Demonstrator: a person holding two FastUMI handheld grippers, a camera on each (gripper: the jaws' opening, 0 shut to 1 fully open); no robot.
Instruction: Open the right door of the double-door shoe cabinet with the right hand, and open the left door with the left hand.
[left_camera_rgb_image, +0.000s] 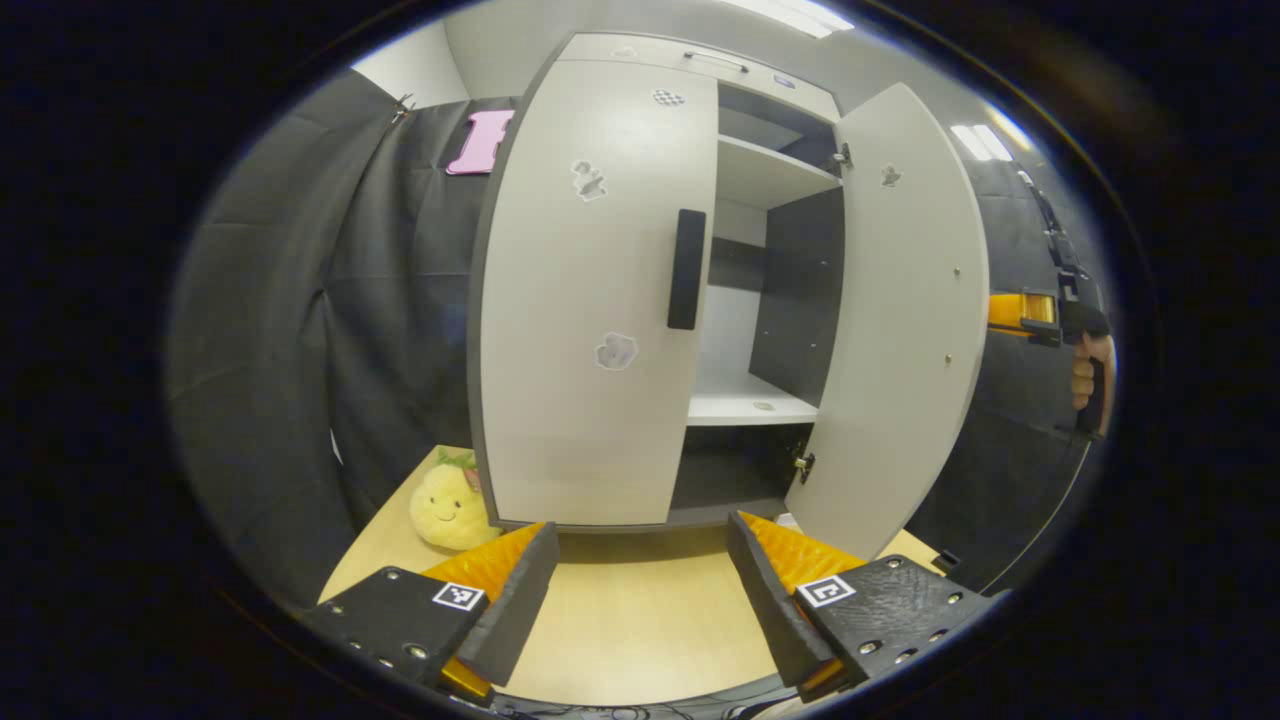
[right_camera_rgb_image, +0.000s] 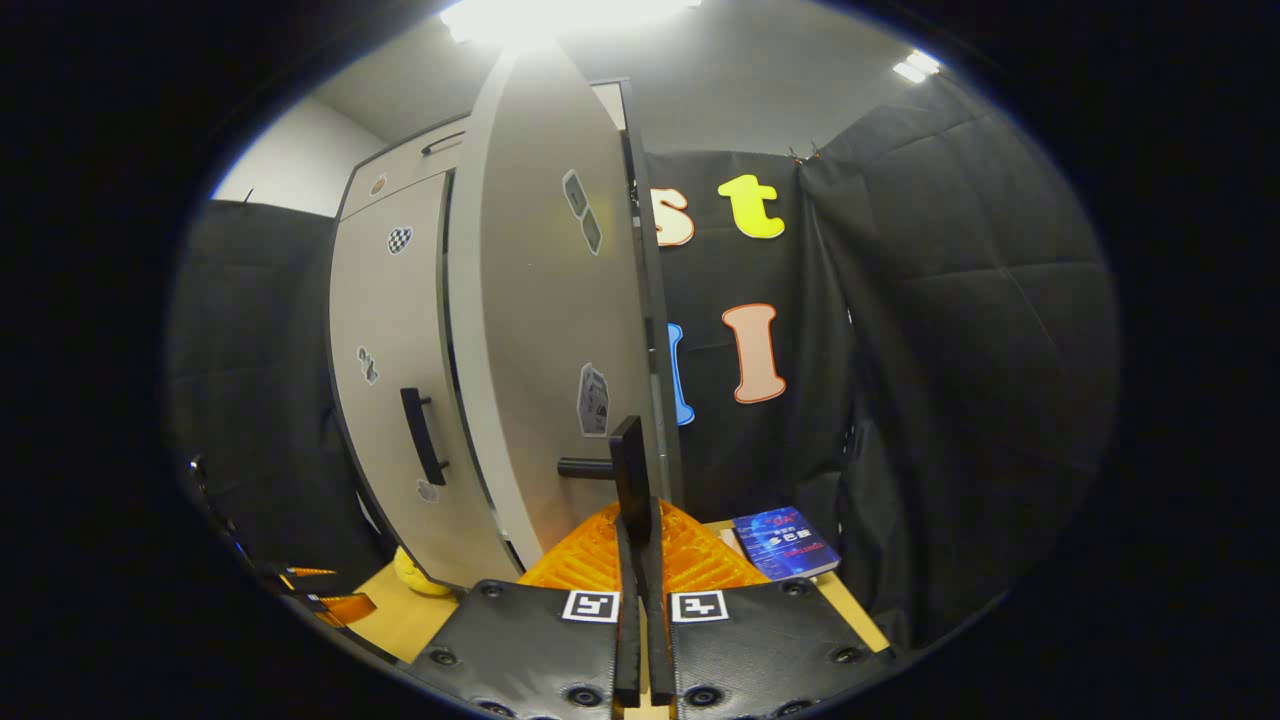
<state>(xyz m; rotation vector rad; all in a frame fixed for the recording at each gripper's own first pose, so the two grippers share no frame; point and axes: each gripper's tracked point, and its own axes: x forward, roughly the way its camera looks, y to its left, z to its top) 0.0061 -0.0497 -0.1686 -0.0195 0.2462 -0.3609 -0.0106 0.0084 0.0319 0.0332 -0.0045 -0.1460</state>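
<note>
1. Left gripper (left_camera_rgb_image: 640, 580), bottom centre, is spread wide over the table (left_camera_rgb_image: 620, 620).
2. Right gripper (right_camera_rgb_image: 640, 560) pinches the right door's handle (right_camera_rgb_image: 625, 465), frame centre.
3. Right door (left_camera_rgb_image: 900, 320) stands open; left door (left_camera_rgb_image: 590, 300) shut.

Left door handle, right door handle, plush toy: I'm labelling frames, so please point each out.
Black vertical bar handle of the closed left door (left_camera_rgb_image: 686, 268), left gripper view, mid-bar.
Black handle of the open right door (right_camera_rgb_image: 628, 462), right gripper view, bar.
Yellow smiling plush toy (left_camera_rgb_image: 447, 507), left gripper view, face.
</note>
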